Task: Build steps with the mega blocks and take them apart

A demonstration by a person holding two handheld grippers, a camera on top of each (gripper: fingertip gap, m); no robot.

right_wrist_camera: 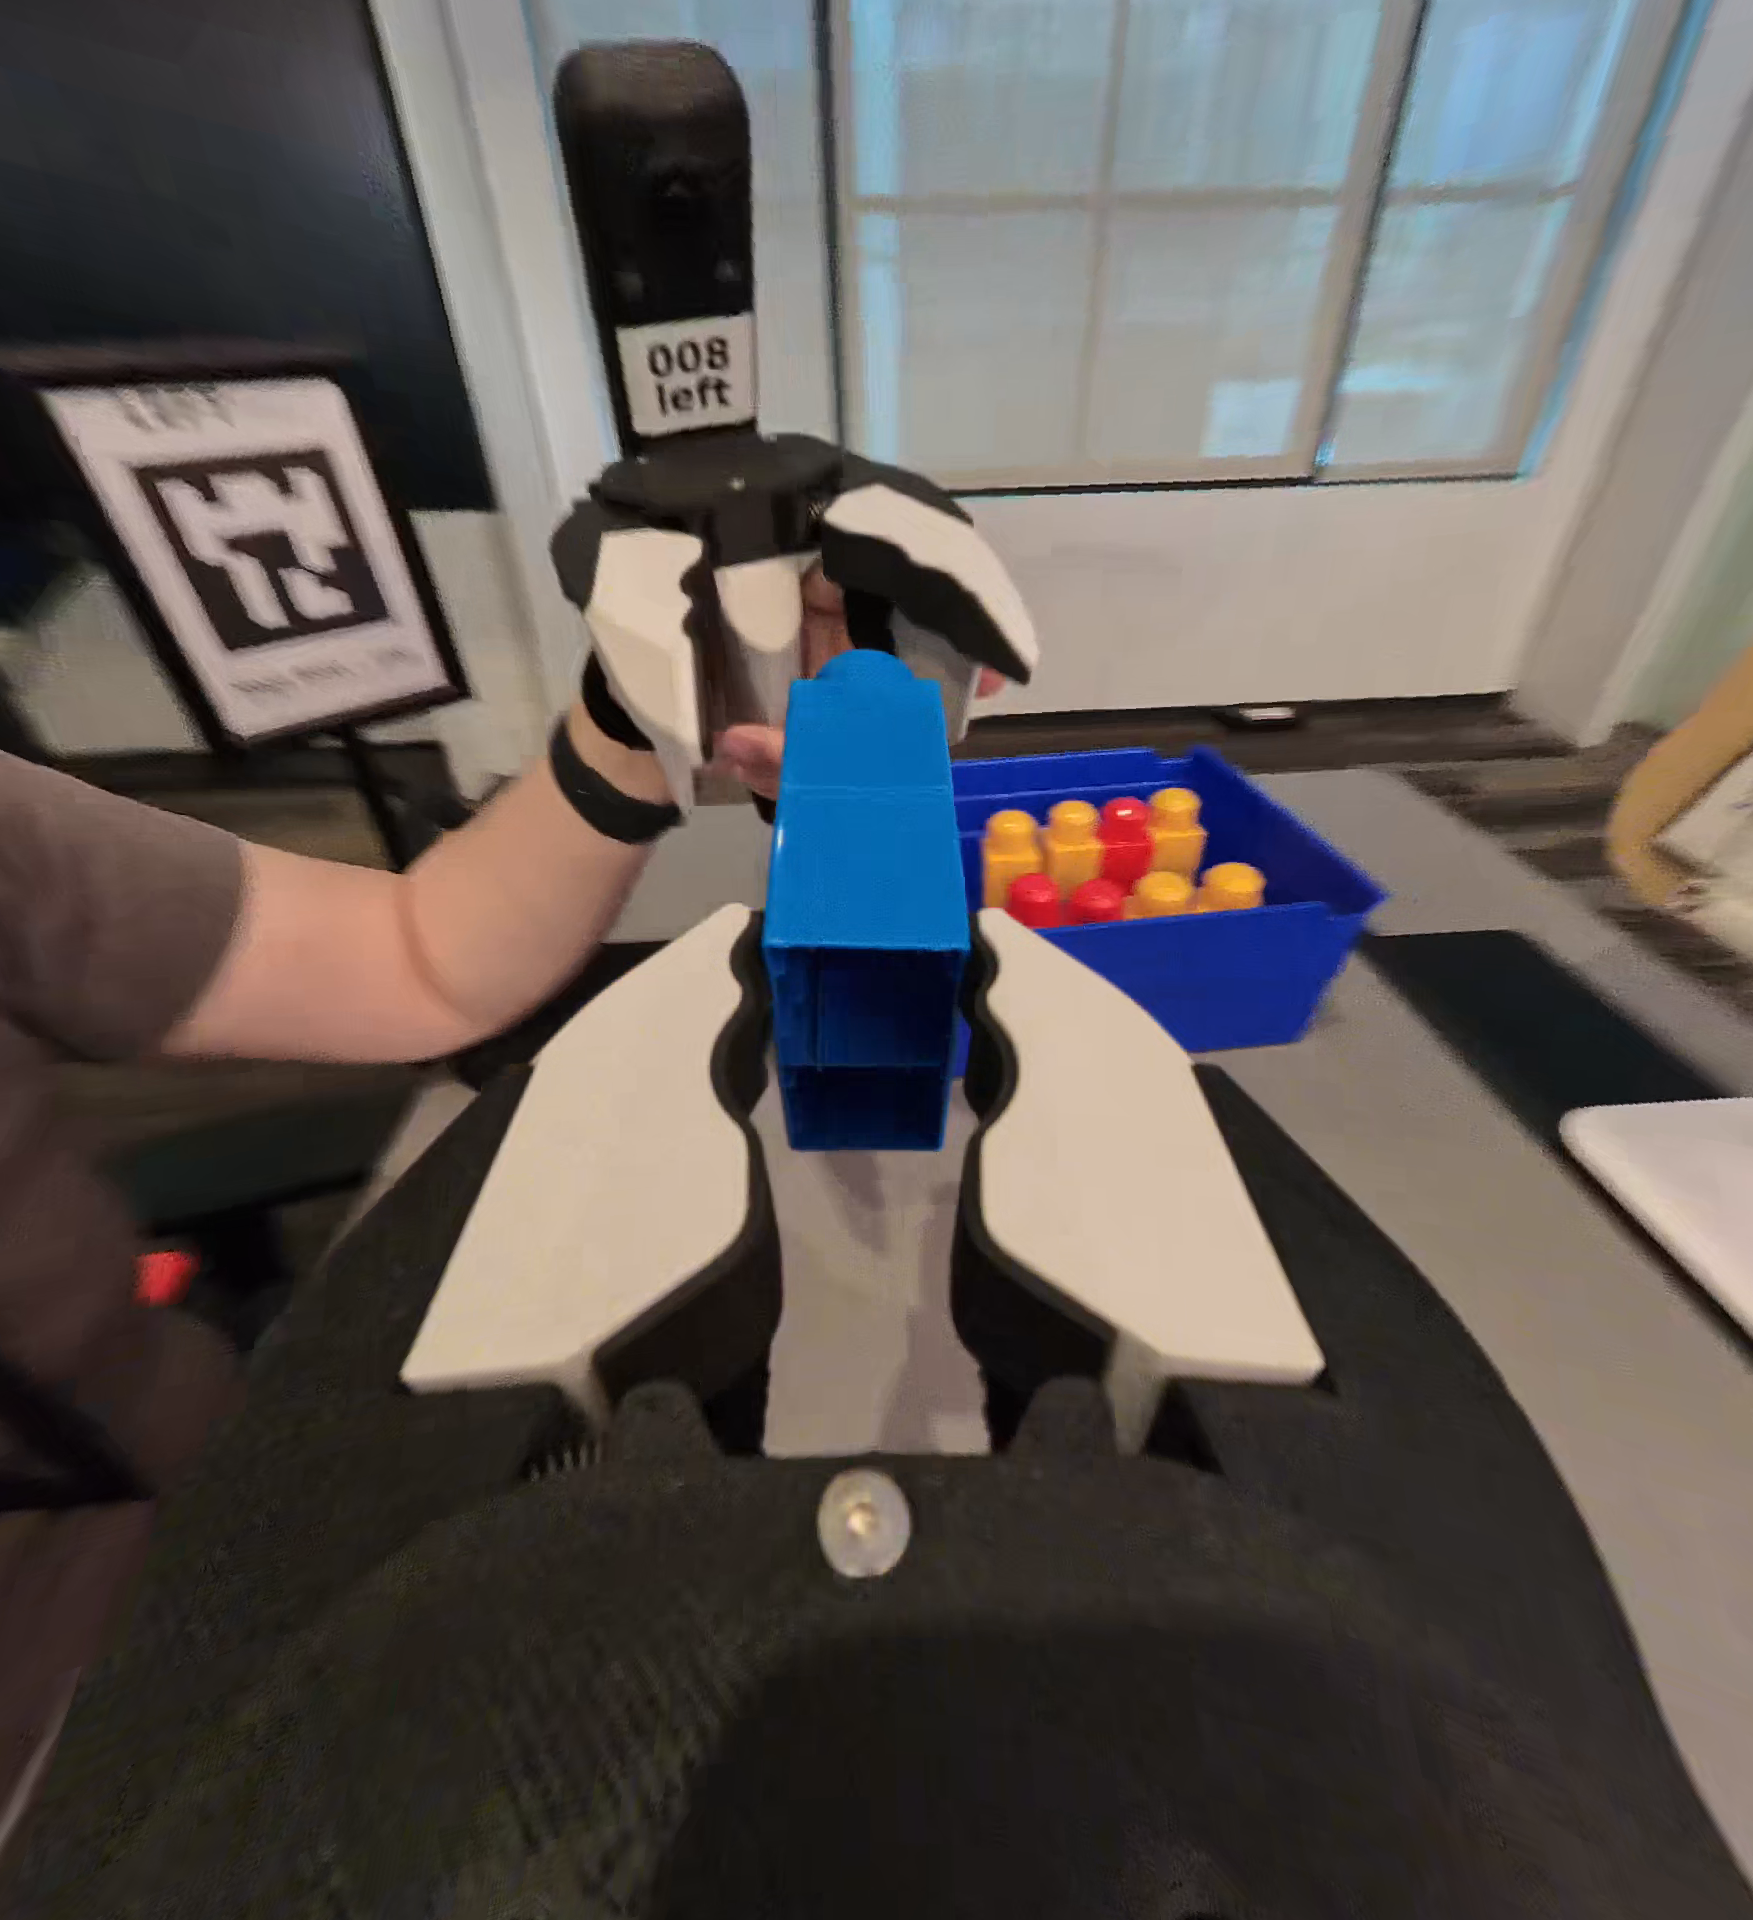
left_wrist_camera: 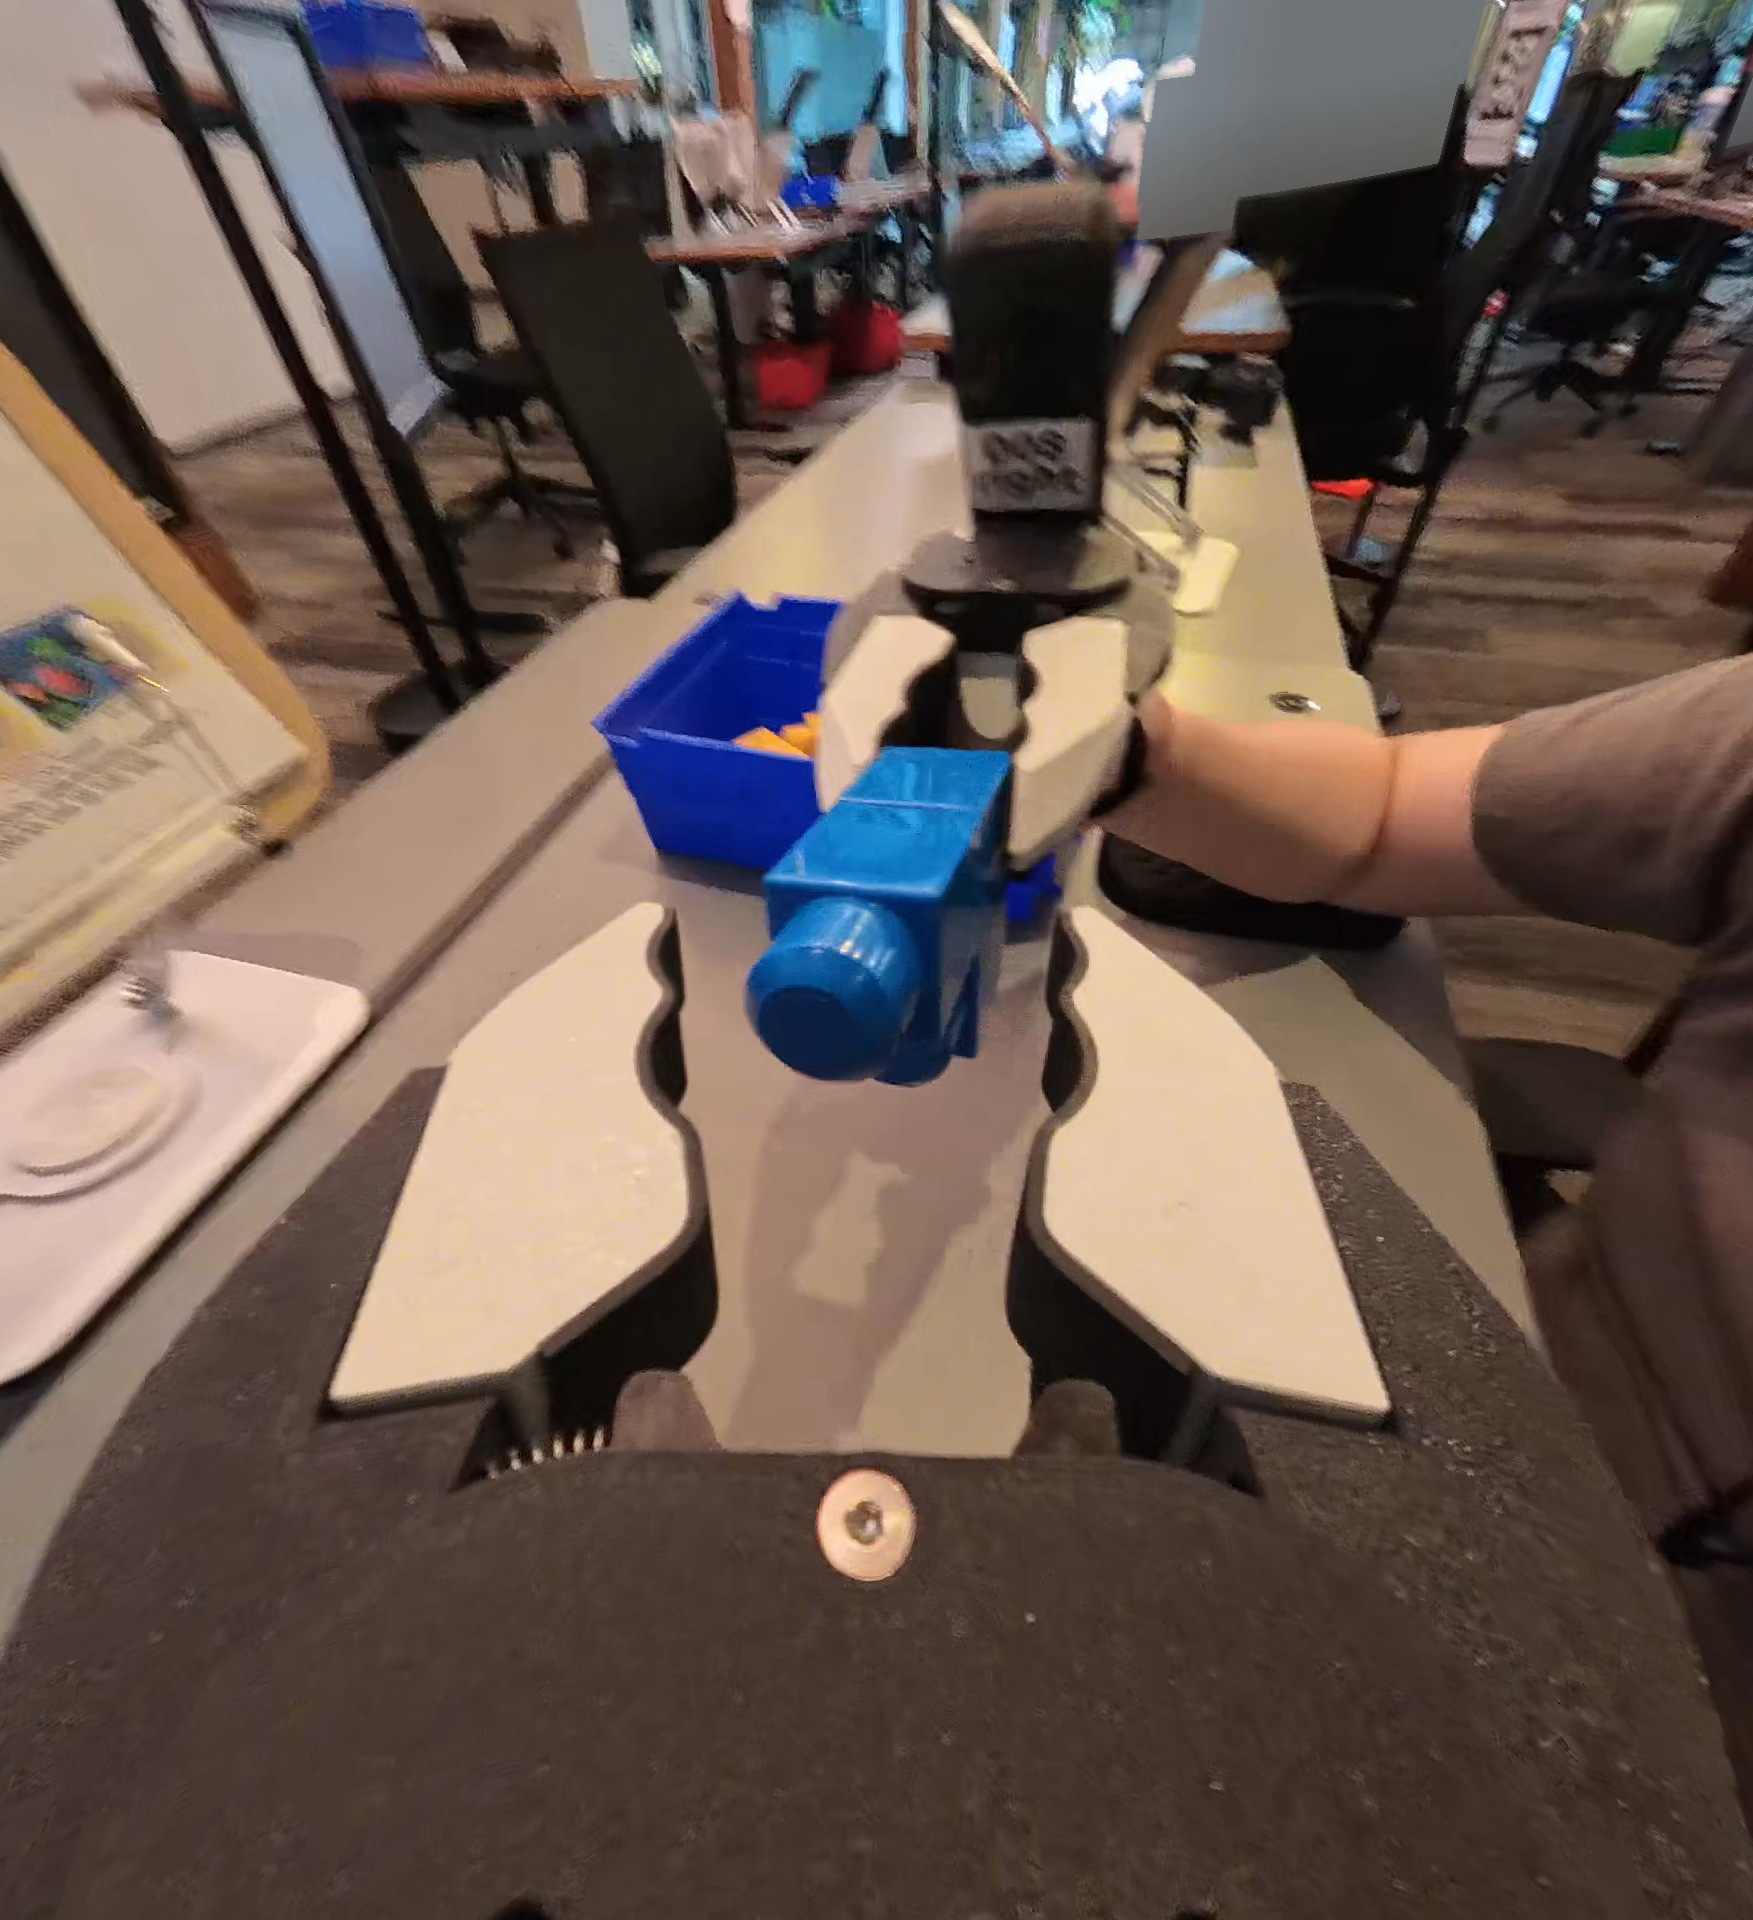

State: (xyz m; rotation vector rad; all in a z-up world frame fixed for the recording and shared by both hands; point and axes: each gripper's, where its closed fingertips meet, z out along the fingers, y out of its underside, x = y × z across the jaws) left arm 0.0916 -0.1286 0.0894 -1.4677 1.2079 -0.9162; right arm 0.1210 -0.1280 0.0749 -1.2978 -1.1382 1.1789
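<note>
Two blue mega blocks (right_wrist_camera: 864, 904) are joined end to end and held level above the table. My right gripper (right_wrist_camera: 864, 925) is shut on their hollow end. In the left wrist view the right gripper (left_wrist_camera: 965, 748) holds the blue blocks (left_wrist_camera: 882, 894) with the round stud pointing at the camera. My left gripper (left_wrist_camera: 864, 923) is open wide, its fingers on either side of the stud end and not touching it. It also shows in the right wrist view (right_wrist_camera: 799, 634), open, just beyond the stud.
A blue bin (right_wrist_camera: 1215, 977) with several yellow and red blocks (right_wrist_camera: 1111, 852) stands behind on the grey table; it also shows in the left wrist view (left_wrist_camera: 685, 790). A white tray (left_wrist_camera: 124, 1122) lies at the side. A person's forearm (left_wrist_camera: 1371, 810) reaches in. A patterned sign (right_wrist_camera: 259, 551) stands behind. Some 5 cm of space lies between my two pairs of fingers.
</note>
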